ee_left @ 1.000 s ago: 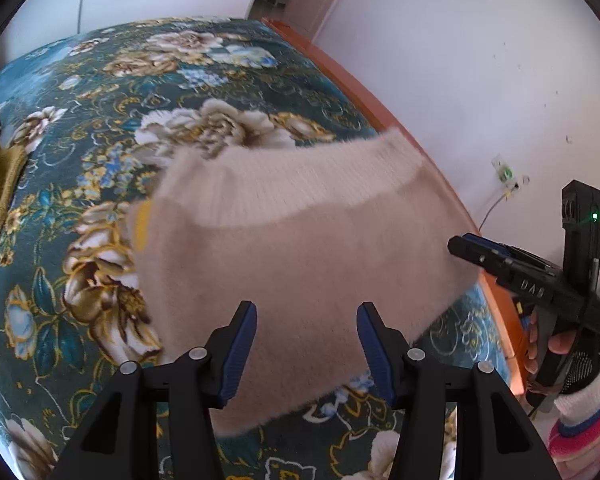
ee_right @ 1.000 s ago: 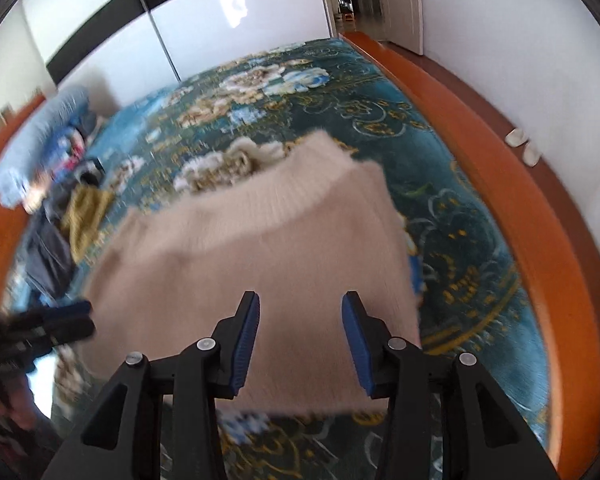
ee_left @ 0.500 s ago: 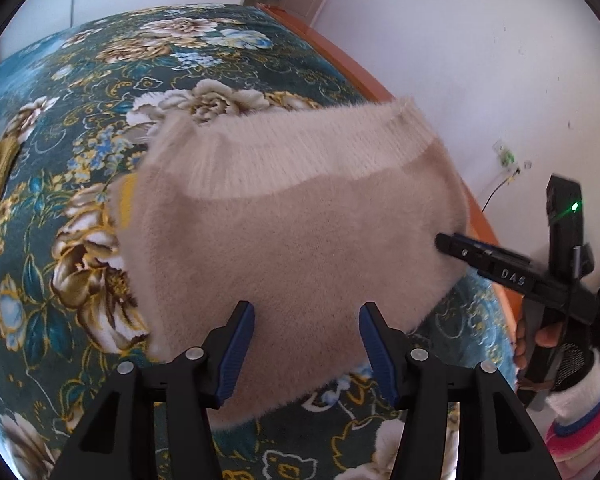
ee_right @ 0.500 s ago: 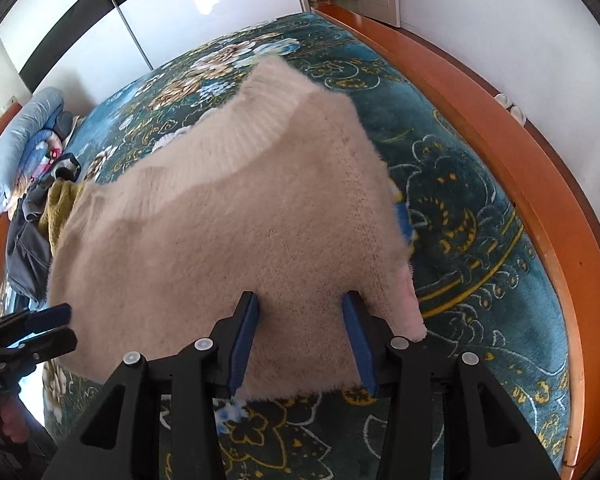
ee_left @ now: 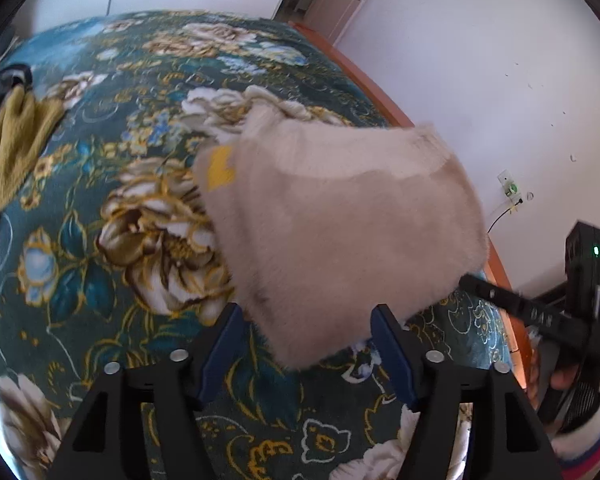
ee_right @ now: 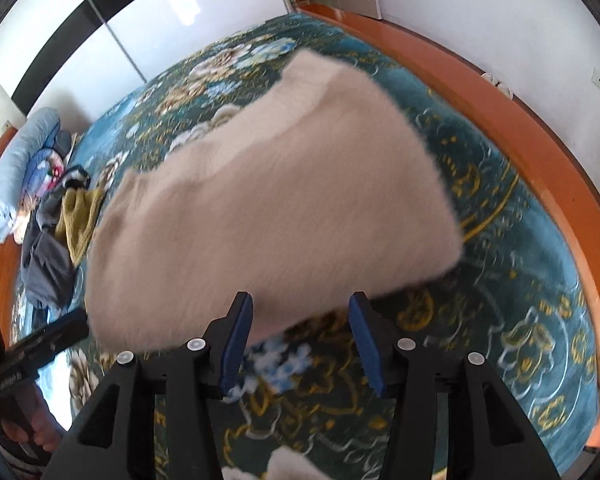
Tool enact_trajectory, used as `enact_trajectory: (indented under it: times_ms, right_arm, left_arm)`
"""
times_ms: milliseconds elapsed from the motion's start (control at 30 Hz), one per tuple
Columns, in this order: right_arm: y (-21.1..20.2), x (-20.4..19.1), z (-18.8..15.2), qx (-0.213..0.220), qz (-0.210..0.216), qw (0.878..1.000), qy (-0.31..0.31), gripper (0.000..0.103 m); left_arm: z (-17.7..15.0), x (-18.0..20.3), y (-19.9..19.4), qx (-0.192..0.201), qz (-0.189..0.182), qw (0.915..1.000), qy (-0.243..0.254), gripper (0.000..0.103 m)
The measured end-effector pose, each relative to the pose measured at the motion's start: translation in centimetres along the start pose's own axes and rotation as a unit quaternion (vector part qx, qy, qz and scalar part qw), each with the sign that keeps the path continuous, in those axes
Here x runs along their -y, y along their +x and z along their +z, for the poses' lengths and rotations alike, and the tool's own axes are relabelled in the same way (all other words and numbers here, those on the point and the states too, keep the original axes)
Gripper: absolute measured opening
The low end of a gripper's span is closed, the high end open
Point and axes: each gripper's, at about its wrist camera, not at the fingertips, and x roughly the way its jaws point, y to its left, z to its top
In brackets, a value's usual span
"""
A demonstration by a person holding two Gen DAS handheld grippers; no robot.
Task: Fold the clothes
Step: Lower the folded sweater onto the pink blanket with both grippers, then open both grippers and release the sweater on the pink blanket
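Observation:
A folded beige fluffy sweater (ee_left: pixel 340 220) (ee_right: pixel 268 208) is blurred over the floral bedspread (ee_left: pixel 100 240) (ee_right: pixel 500 280); whether it lies flat I cannot tell. A yellow patch shows at its left edge. My left gripper (ee_left: pixel 306 320) has its jaws opening; the sweater's near edge lies just ahead, between the tips, and the blue pads do not press on it. My right gripper (ee_right: pixel 300 308) is opening too, its pads apart from the hem between them. Each gripper also shows at the side of the other's view: the right gripper (ee_left: pixel 532 312) and the left gripper (ee_right: pixel 40 348).
A mustard-yellow garment (ee_left: pixel 16 136) (ee_right: pixel 76 216) and dark grey clothes (ee_right: pixel 44 264) lie at the bed's far left, beside a rolled blue quilt (ee_right: pixel 20 160). The orange bed frame (ee_right: pixel 540 160) runs along the white wall with a socket (ee_left: pixel 510 188). Another beige piece (ee_right: pixel 284 464) shows at the bottom edge.
Both pairs of jaws have spread wider and no longer grip the sweater's near edge. Both grippers have drawn back from it, so more bedspread shows in front of the fingers.

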Motion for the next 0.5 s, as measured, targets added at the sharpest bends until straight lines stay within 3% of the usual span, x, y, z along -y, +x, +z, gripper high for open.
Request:
enact_trajectory:
  times_ms: [200, 267, 367, 433, 500]
  right_arm:
    - [2.0, -2.2, -2.1, -0.031, -0.007, 0.999, 0.008, 0.057]
    - [2.6, -2.8, -2.6, -0.035, -0.012, 0.999, 0.011, 0.061]
    - [3.5, -3.6, -3.2, -0.045, -0.020, 0.999, 0.013, 0.061]
    - [4.0, -4.3, -3.7, -0.052, -0.025, 0.998, 0.004, 0.061]
    - [4.2, -4.9, -4.0, -0.048, -0.033, 0.998, -0.004, 0.063]
  left_arm:
    - [-0.7, -1.7, 0.7, -0.008, 0.023, 0.9997, -0.007, 0.077]
    - [-0.7, -2.3, 0.8, -0.004, 0.024, 0.9997, -0.009, 0.086]
    - [-0.7, -3.2, 0.9, -0.001, 0.026, 0.9996, -0.013, 0.089]
    - [-0.6, -3.6, 1.0, 0.002, 0.028, 0.9995, -0.015, 0.102]
    - [-0.6, -3.9, 0.9, 0.006, 0.028, 0.9994, -0.017, 0.103]
